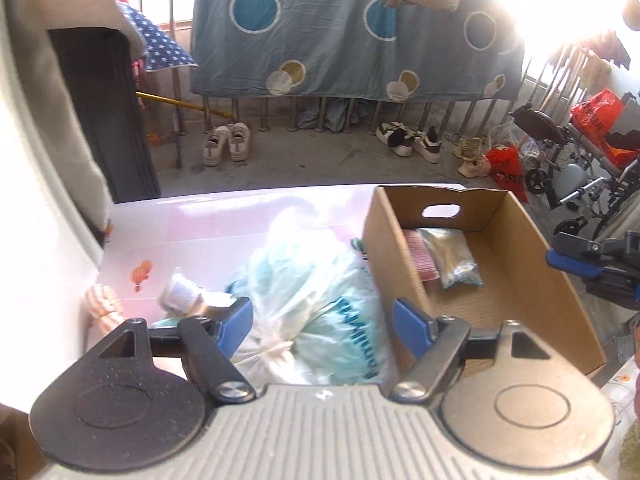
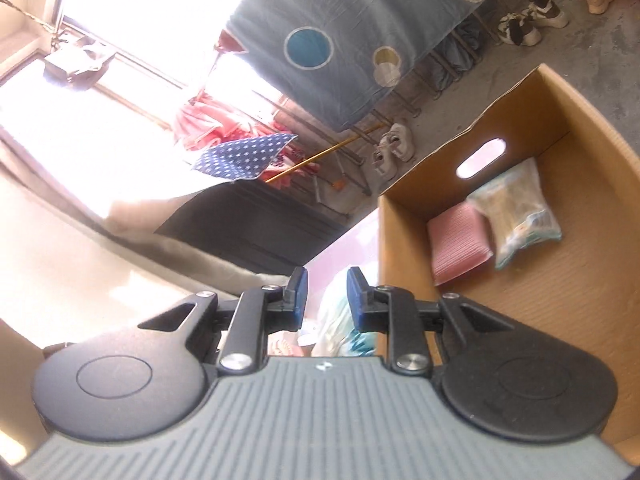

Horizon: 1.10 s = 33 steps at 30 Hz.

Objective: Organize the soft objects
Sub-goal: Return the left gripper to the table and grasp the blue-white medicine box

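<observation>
Both tongs hold nothing. Left gripper (image 1: 322, 326) stands with its blue pads wide apart above the table (image 1: 208, 224); a clear bag (image 1: 320, 300) of pale soft goods lies below the gap, and no pad touches it. Left of the bag, a small wrapped bundle (image 1: 180, 292) sits near the left pad, and a striped soft item (image 1: 102, 304) lies at the table's left edge. Bare tabletop runs beyond them up to the far edge. Right of the bag stands a cardboard box (image 1: 520, 240), its near wall just beside the right pad. Inside, against the far wall with the handle slot, a pink pad (image 1: 418, 252) and a clear packet (image 1: 454, 258) lie side by side; most of the box floor is bare. Right gripper (image 2: 327, 298), seen in the left view at the box's right rim, has its pads near together with a narrow gap and nothing between them. Beyond the table, floor runs to a railing with a hung sheet (image 1: 352, 40).
</observation>
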### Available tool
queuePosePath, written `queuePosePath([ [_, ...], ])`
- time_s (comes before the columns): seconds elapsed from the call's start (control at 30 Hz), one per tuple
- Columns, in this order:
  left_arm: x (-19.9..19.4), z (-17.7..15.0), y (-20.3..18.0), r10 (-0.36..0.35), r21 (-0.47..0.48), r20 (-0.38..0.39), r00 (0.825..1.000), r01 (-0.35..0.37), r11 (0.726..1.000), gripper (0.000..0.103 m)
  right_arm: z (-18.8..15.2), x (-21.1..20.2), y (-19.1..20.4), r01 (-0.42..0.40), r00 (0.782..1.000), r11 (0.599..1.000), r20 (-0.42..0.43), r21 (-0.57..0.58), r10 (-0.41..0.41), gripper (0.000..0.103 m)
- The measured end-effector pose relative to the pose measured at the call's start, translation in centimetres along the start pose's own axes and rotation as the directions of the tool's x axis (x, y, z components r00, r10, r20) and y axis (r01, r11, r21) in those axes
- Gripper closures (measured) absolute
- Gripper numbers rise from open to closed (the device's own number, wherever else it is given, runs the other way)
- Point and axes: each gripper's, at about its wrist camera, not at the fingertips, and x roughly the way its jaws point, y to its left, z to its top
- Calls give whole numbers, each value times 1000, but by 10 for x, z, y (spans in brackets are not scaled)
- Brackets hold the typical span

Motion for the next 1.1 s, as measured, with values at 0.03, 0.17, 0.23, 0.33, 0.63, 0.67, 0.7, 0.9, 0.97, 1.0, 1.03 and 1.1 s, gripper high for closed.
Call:
queuePosePath([
  [0.03,-10,-10,14,32,-9,11,999,-32,999,25,-12,6,11,-30,999,1000,-23,-3,30,81],
  [0.17,-38,-50,75,137,-87,24,990,-134,987,25,-52,36,41,-96,989,995,-115,-7,95,81],
  [0.23,-41,-70,99,162,-127,10,987,-159,979,25,-72,56,52,-118,978,993,-170,-2,116,81],
  [0.33,-40,-102,131,191,-177,-21,981,-192,965,25,-107,97,69,-144,952,990,-269,16,143,81],
  [0.63,14,-181,199,259,-258,-134,957,-285,923,29,-225,233,74,-110,842,989,-519,102,147,78],
  [0.67,20,-185,205,254,-265,-144,956,-285,921,29,-237,247,71,-90,832,990,-539,111,136,78],
  [0.7,28,-188,214,246,-279,-155,957,-281,918,30,-248,261,68,-76,823,991,-554,113,126,78],
  [0.9,58,-193,258,161,-392,-186,969,-223,893,41,-289,324,64,3,822,996,-567,93,50,78],
  [0.97,69,-192,267,122,-415,-196,973,-195,889,42,-294,341,64,29,829,996,-559,84,23,78],
  [1.0,72,-191,270,115,-419,-202,973,-192,888,42,-295,346,65,39,832,996,-555,79,11,78],
  [1.03,76,-191,272,108,-423,-209,972,-189,886,42,-297,352,65,53,835,996,-551,71,-5,78],
  [1.1,89,-189,275,86,-434,-227,970,-180,883,46,-301,362,66,74,839,995,-544,62,-29,78],
])
